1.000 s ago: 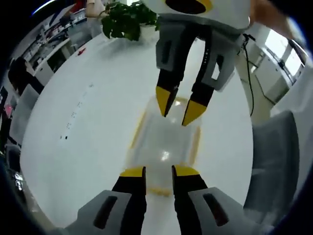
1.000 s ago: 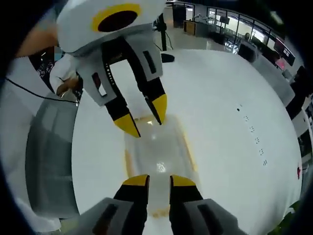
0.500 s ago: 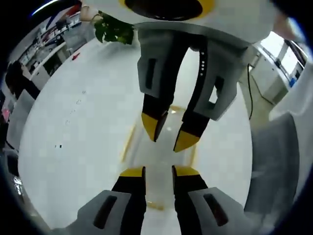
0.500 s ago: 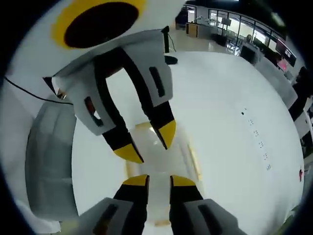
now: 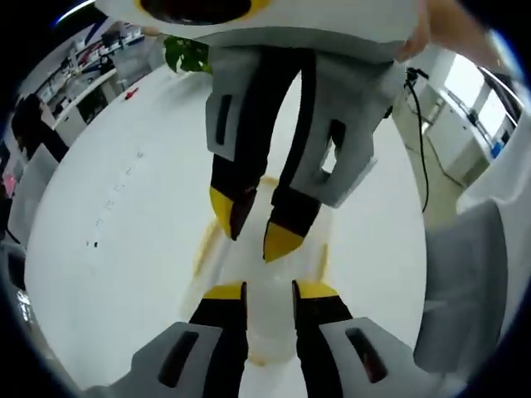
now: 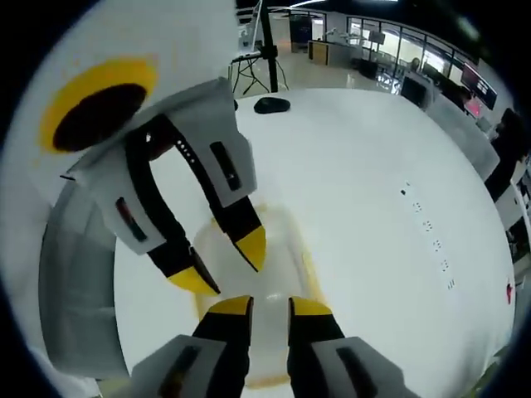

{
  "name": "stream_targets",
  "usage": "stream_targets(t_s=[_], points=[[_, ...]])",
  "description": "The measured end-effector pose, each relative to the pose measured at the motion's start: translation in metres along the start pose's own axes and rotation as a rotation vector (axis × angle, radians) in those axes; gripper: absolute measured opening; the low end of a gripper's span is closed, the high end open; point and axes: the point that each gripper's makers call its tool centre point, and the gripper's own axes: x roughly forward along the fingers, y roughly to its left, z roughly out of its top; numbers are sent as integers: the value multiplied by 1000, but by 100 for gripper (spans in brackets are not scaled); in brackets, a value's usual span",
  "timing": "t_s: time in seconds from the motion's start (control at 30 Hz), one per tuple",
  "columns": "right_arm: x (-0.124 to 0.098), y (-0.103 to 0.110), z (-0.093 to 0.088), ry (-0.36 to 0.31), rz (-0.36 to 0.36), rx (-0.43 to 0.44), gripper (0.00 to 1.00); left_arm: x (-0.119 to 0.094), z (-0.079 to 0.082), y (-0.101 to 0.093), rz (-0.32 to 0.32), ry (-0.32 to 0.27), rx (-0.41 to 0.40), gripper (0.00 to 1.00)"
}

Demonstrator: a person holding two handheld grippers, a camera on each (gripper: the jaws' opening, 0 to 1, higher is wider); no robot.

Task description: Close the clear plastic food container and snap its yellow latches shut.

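Note:
The clear plastic container (image 5: 267, 264) lies on the white table, lid on top, with yellow latches (image 5: 202, 242) along its sides. My left gripper (image 5: 268, 292) hovers over its near end, jaws a narrow gap apart with nothing between them. My right gripper (image 5: 253, 225) points down at the lid from the opposite side, jaws also slightly apart. In the right gripper view the container (image 6: 278, 249) sits under my right gripper (image 6: 269, 307), with the left gripper (image 6: 222, 264) close in front. A yellow latch (image 6: 308, 267) runs along its right side. Contact with the lid cannot be told.
The round white table (image 5: 124, 224) spreads wide to the left. A potted plant (image 5: 186, 53) stands at its far edge. A grey chair (image 5: 465, 282) is at the right. In the right gripper view, a dark mouse-like object (image 6: 272, 104) lies at the table's far side.
Both grippers have drawn closer together over the container, so each now looms larger in the other's view. The container has stayed in place.

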Motion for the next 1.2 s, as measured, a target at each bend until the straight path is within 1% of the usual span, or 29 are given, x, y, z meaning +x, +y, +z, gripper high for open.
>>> stream_targets(t_s=[0.13, 0.27, 0.43, 0.53, 0.6, 0.67, 0.77, 0.87, 0.9, 1.03, 1.1, 1.2], points=[[1, -4, 0, -3, 1, 4, 15, 4, -2, -3, -3, 1, -8, 19], [2, -8, 0, 1, 0, -2, 15, 7, -1, -4, -3, -6, -16, 20], [2, -14, 5, -8, -7, -11, 16, 7, -1, -7, -4, -10, -21, 20], [3, -16, 7, -9, -7, -18, 17, 6, -1, -8, -3, -17, -29, 22], [4, -19, 9, -12, -7, -17, 18, 5, -1, -10, -1, -24, -29, 26], [5, -20, 10, -13, -7, -26, 22, 4, -2, -11, 11, -34, -18, 32], [7, -21, 10, 4, -3, -47, 24, 4, -3, -16, 4, -41, -9, 33], [10, -22, 11, 5, 5, -43, 27, 6, -8, -17, 23, -19, 30, 34], [11, -22, 11, 9, 8, -44, 27, 7, -7, -17, 33, -22, 56, 35], [14, -23, 9, 16, 21, -45, 29, 9, -5, -21, 33, -34, 48, 39], [16, -22, 8, 25, 32, -44, 31, 10, -5, -22, 45, -28, 67, 40], [20, -23, 5, 37, 44, -37, 32, 12, -4, -26, 51, -24, 95, 45]])
